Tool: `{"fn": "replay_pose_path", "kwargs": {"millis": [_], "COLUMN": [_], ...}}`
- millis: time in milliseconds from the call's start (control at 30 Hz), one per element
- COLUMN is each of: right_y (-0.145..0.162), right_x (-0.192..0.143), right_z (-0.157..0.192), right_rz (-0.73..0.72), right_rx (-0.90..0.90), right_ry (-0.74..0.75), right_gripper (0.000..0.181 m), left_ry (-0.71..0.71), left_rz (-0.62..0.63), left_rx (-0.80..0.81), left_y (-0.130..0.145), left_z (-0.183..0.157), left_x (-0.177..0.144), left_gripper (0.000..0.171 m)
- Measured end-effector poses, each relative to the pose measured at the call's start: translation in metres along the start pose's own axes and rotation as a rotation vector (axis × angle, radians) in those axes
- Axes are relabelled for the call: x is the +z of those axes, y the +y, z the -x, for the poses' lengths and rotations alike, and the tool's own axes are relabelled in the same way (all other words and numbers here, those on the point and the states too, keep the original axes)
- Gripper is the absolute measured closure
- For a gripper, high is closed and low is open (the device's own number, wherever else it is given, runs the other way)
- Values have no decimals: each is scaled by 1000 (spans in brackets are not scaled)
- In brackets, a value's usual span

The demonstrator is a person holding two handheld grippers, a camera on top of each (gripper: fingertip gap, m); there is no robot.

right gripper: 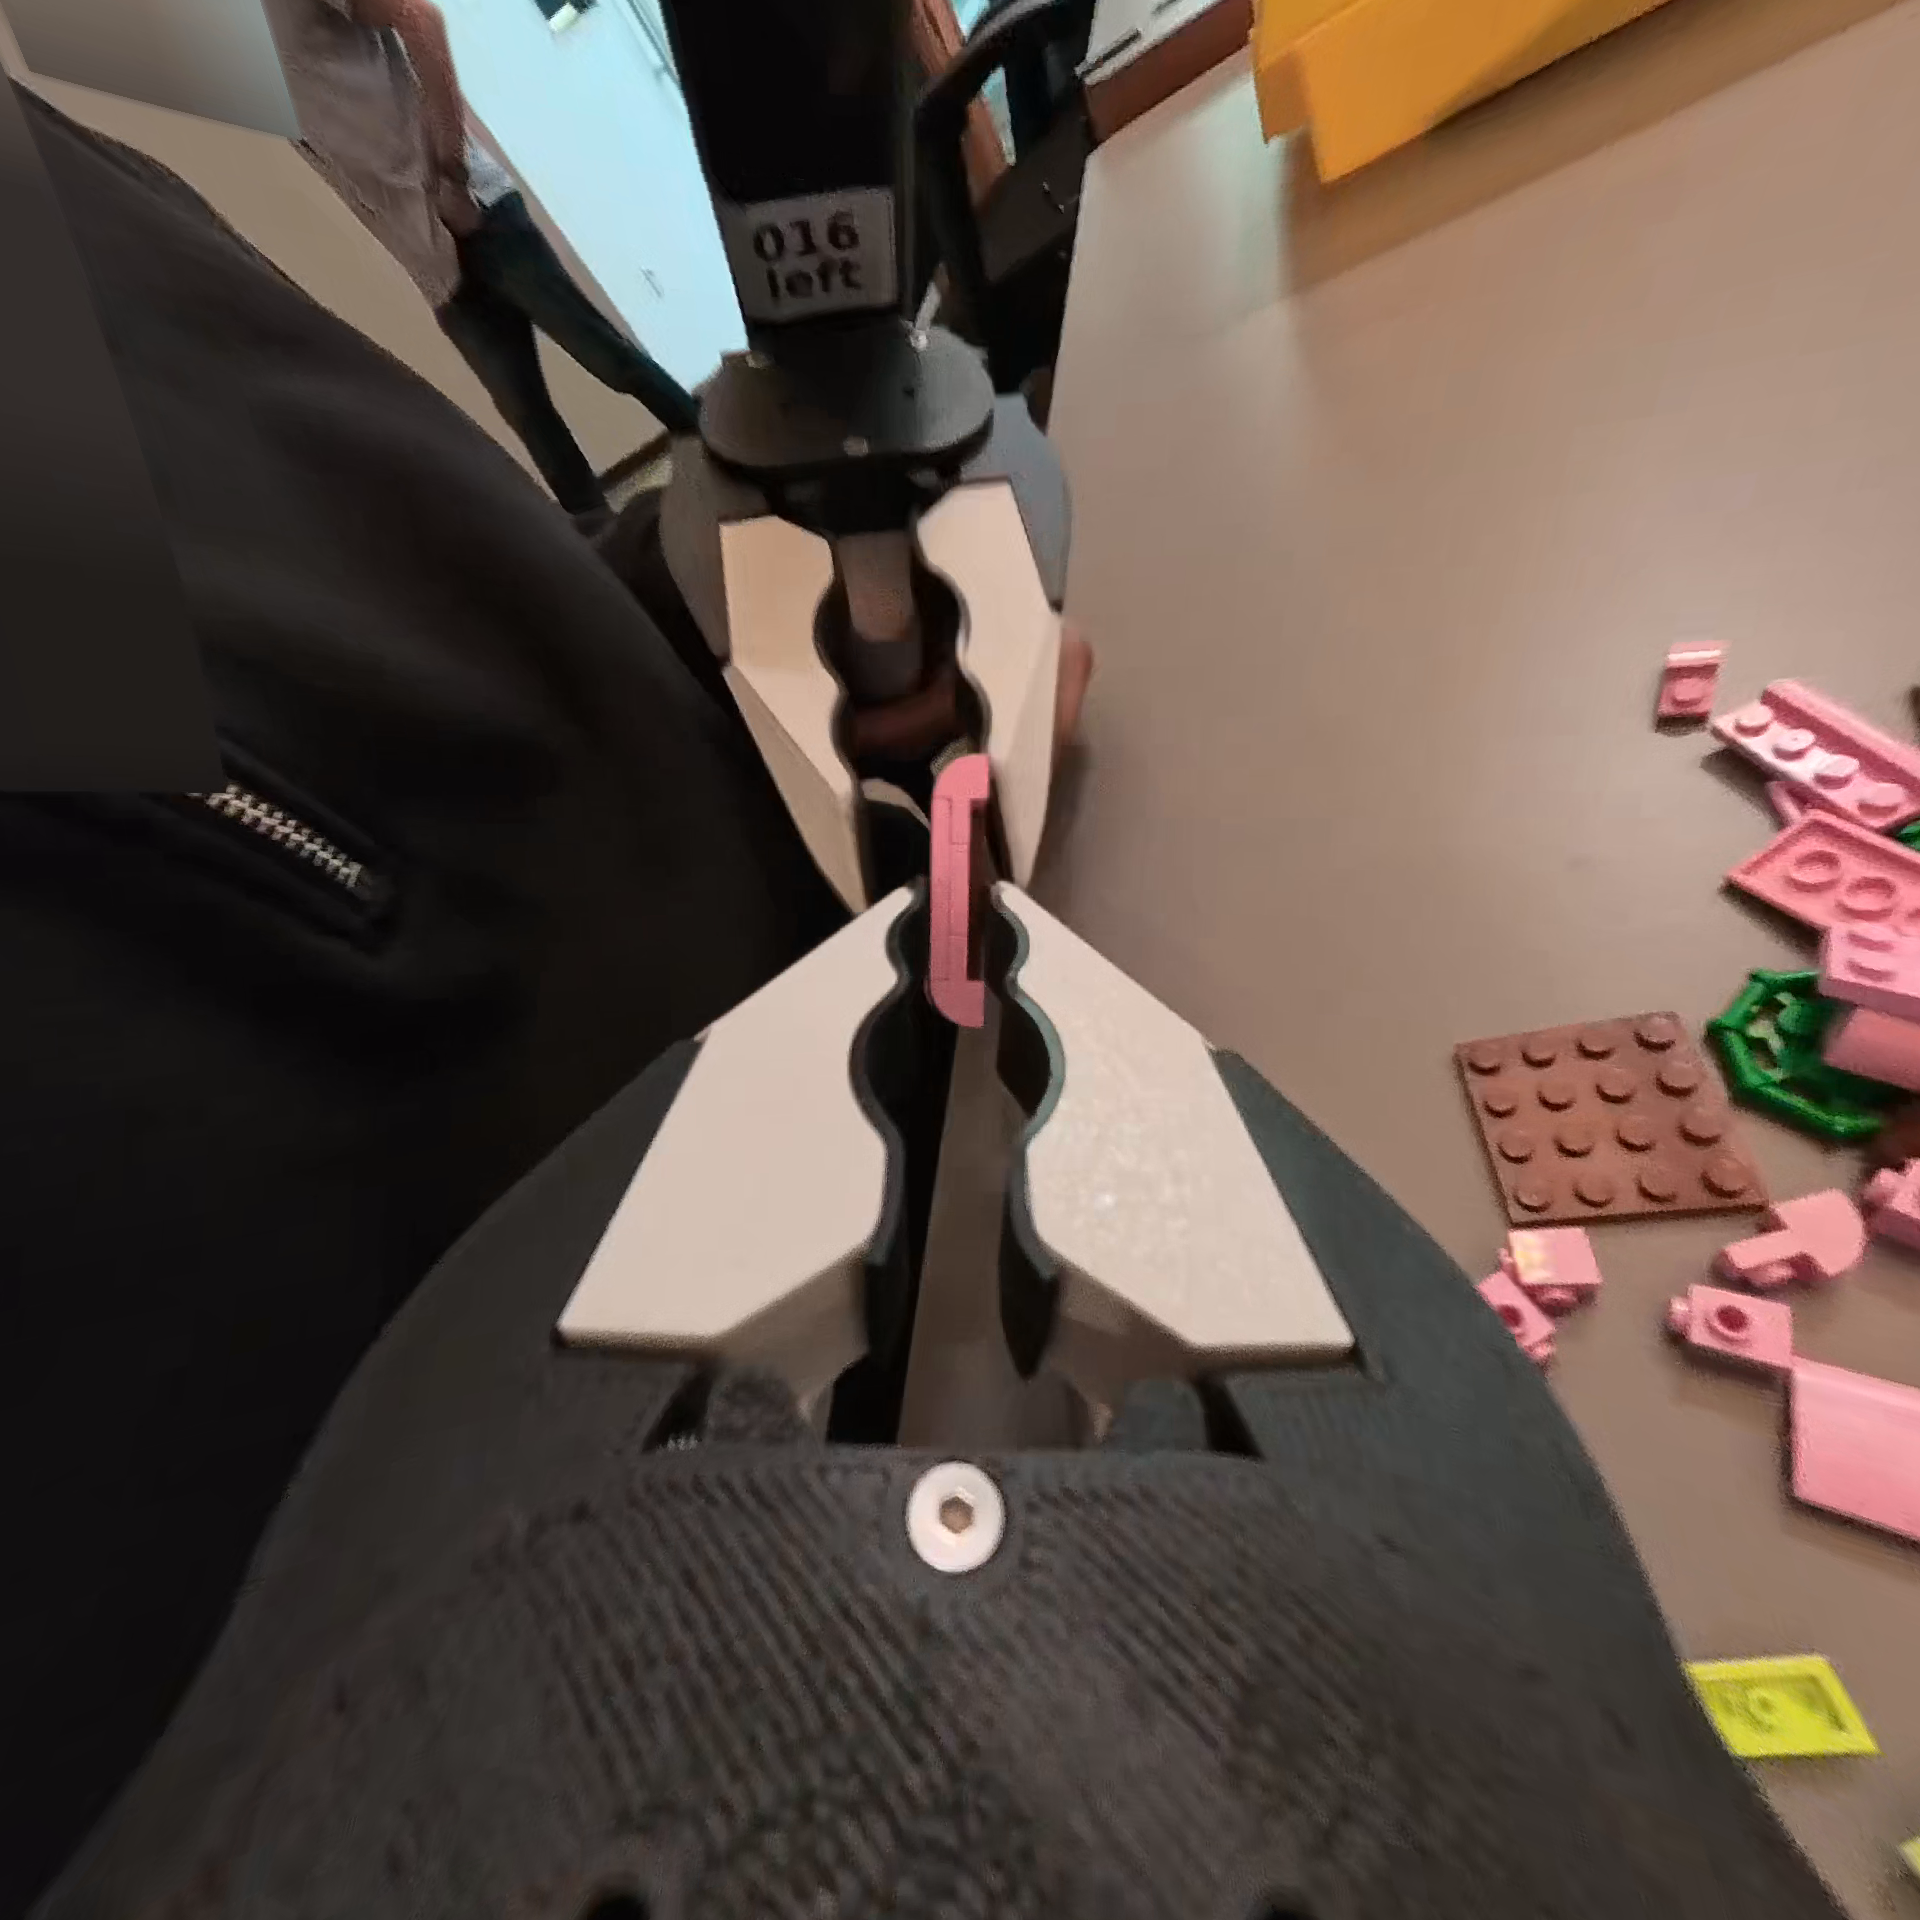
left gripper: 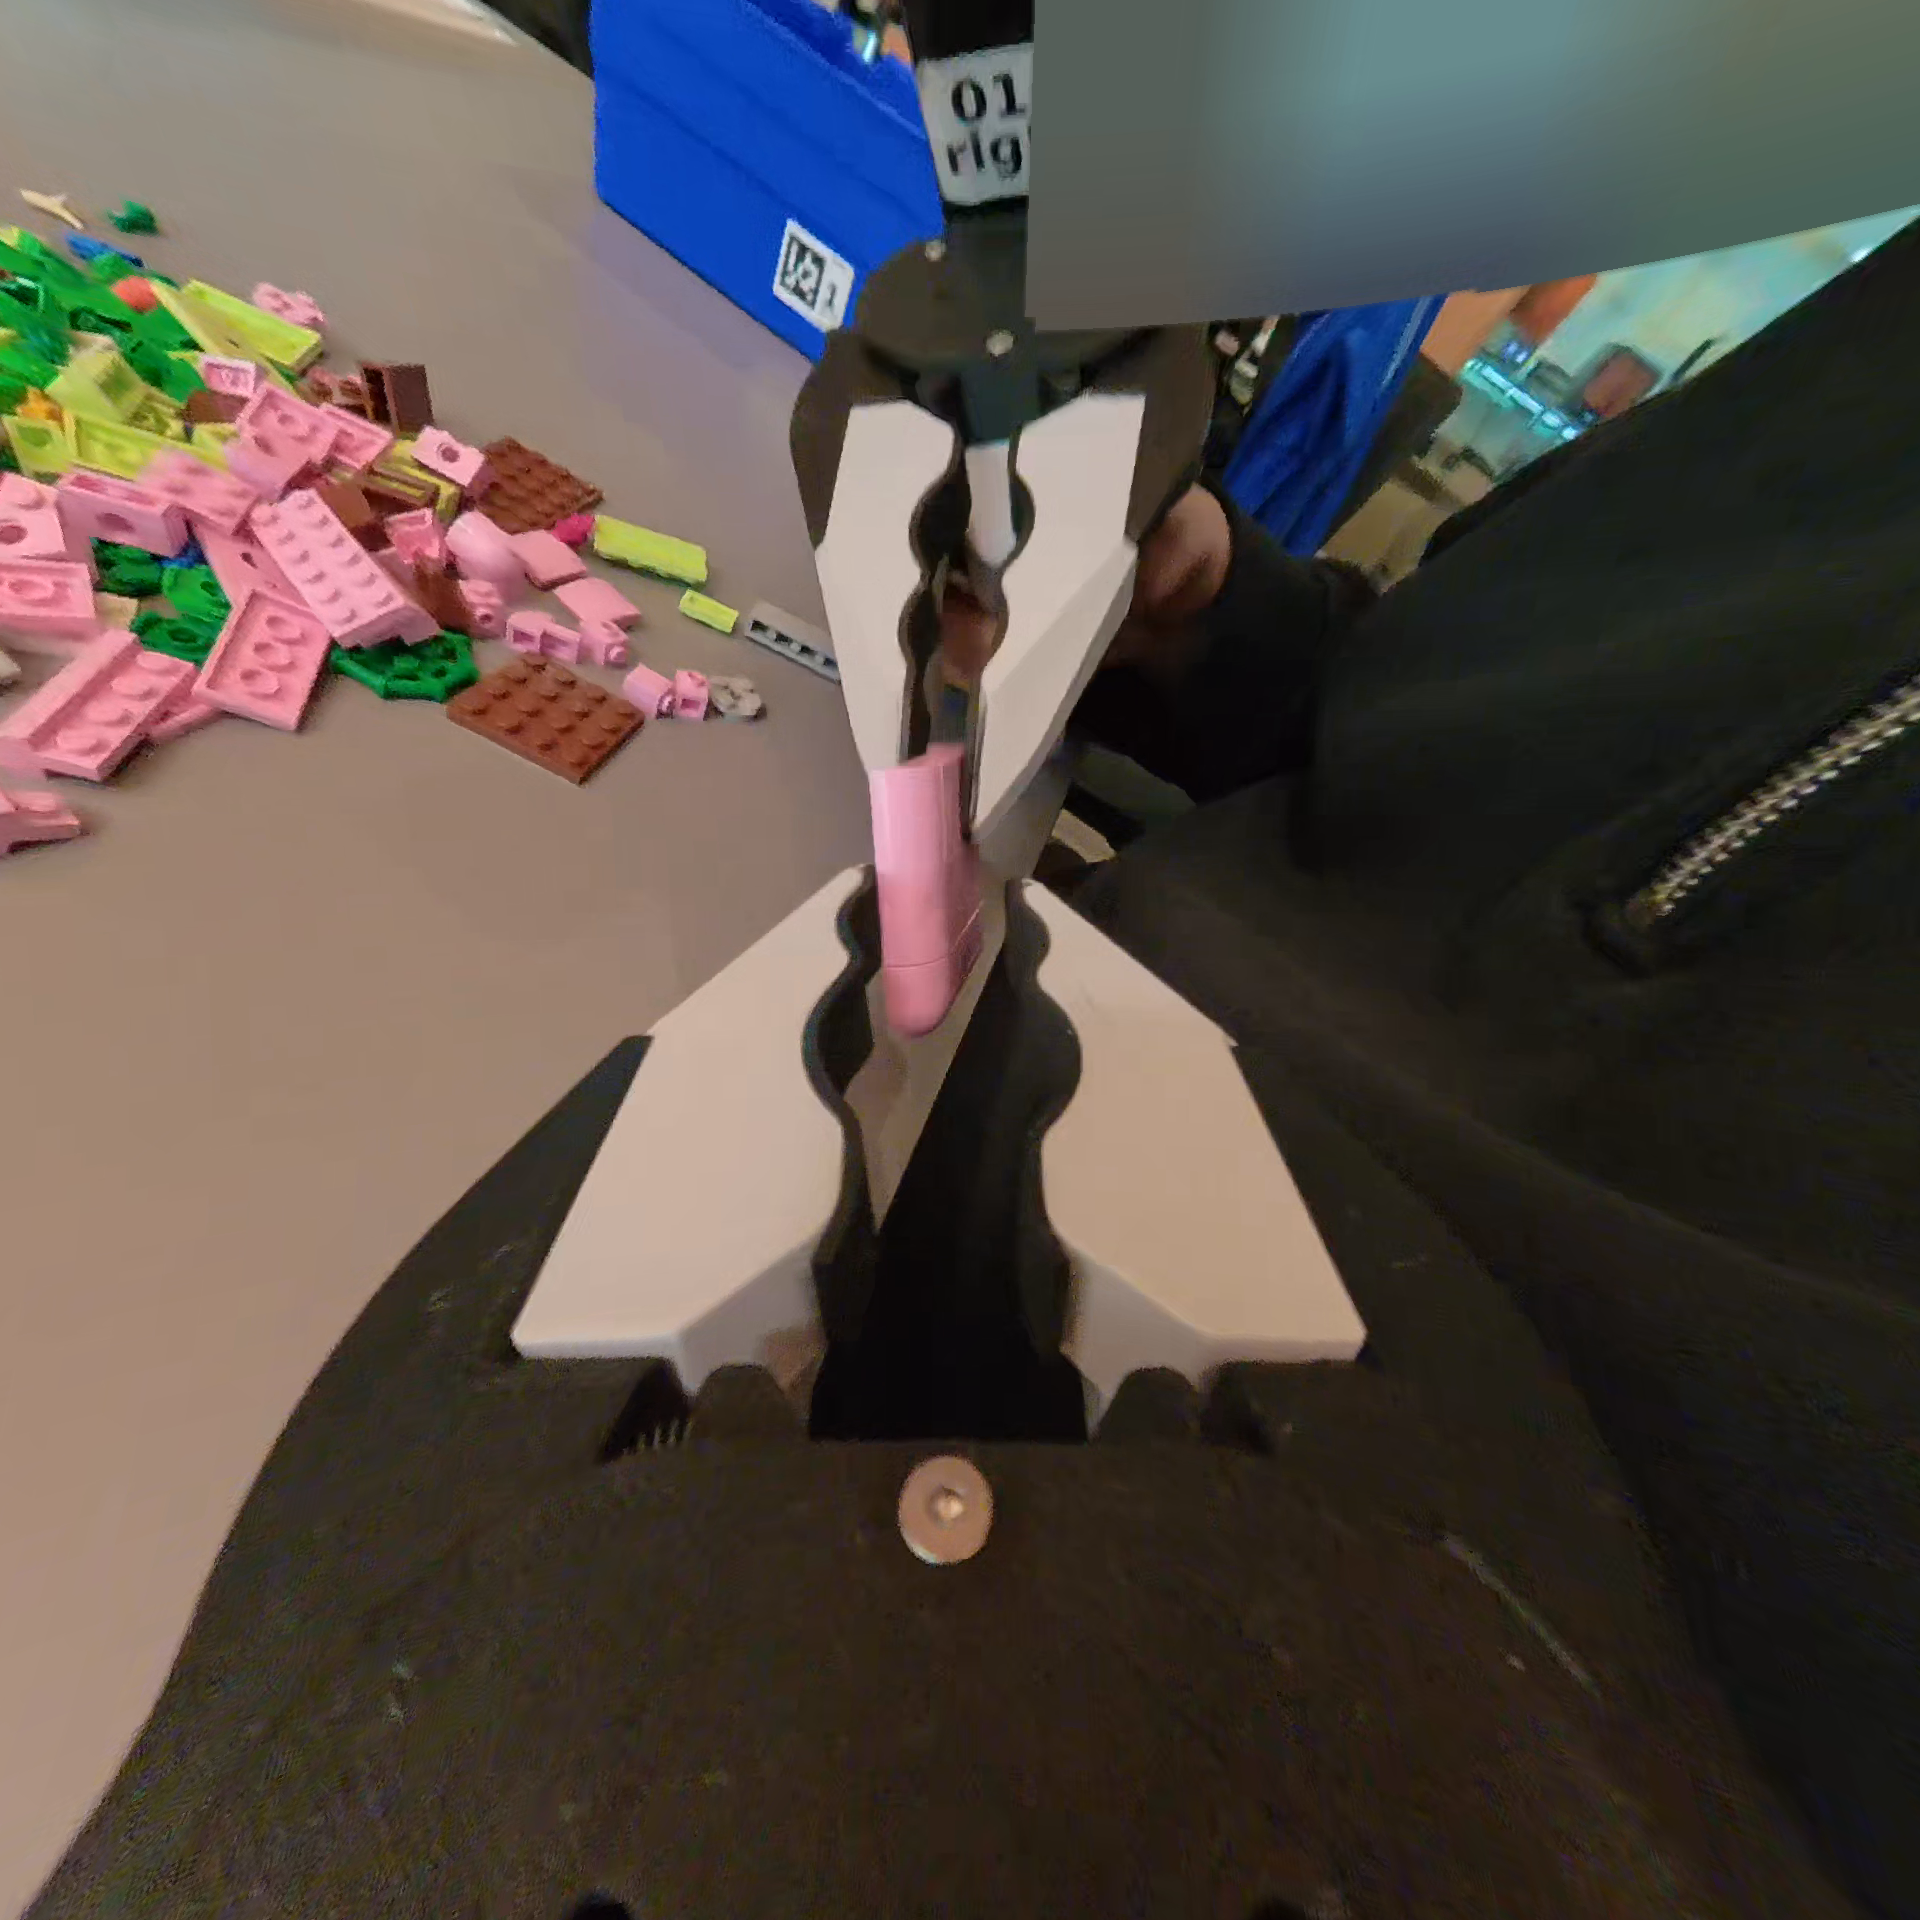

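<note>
My two grippers face each other tip to tip above the grey table (left gripper: pixel 364 1039). My right gripper (right gripper: pixel 956 888) is shut on a thin pink curved brick (right gripper: pixel 956 894), and holds it edge-on. In the left wrist view the right gripper (left gripper: pixel 940 790) comes in from the top with the pink brick (left gripper: pixel 925 904) hanging from its tips. My left gripper (left gripper: pixel 940 883) is narrowly open. Its white fingers (left gripper: pixel 748 1122) straddle the brick's lower end, with a small gap on one side. The left gripper also shows in the right wrist view (right gripper: pixel 935 847).
A pile of pink, green, lime and brown bricks (left gripper: pixel 260 540) lies left. A brown studded plate (right gripper: pixel 1605 1122) and a lime plate (right gripper: pixel 1777 1720) lie near. A blue box (left gripper: pixel 748 156) and a yellow box (right gripper: pixel 1455 73) stand behind. A person's black zipped jacket (left gripper: pixel 1558 831) is close. Left and right tips are no more than a few centimetres apart. From either gripper's tips it is about 11 centimeters to the brown studded plate (right gripper: pixel 1605 1122). It is also in sight in the left wrist view (left gripper: pixel 543 716).
</note>
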State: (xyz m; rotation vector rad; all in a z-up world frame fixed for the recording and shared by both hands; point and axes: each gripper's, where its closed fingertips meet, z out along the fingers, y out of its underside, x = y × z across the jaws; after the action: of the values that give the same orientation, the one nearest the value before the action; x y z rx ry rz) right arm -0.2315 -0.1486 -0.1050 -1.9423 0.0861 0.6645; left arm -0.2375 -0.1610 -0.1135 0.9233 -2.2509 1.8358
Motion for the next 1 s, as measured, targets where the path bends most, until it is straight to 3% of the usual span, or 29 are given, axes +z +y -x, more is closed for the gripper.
{"fn": "replay_pose_path", "kwargs": {"millis": [100, 200, 367, 500, 667, 800, 1000], "right_y": [-4, -11, -31, -23, -11, -17, -17], "right_x": [-5, -9, -21, -8, 6, 8, 12], "right_z": [-2, -17, -20, -19, -41, -44, -53], "right_rz": [-27, -78, -189, -108, 91, 104, 176], "right_rx": [11, -47, -366, -599, -848, -972, -1035], "right_ry": [-10, 115, 324, 443, 639, 720, 799], "right_gripper": [175, 170, 137, 102, 105, 129, 132], "left_ry": [-7, -28, -23, -33, -58, -63, -161], "left_rz": [-11, -82, -171, -186, -181, -210, -177], "left_rx": [-37, -171, -394, -466, -460, -455, -383], "left_y": [-1, -8, -14, -16, -17, -21, -18], "left_z": [3, 15, 31, 37, 40, 40, 49], "left_x": [1, -1, -7, -7, -3, -2, -3], "left_gripper": [166, 166, 167, 166, 166, 166, 166]}}
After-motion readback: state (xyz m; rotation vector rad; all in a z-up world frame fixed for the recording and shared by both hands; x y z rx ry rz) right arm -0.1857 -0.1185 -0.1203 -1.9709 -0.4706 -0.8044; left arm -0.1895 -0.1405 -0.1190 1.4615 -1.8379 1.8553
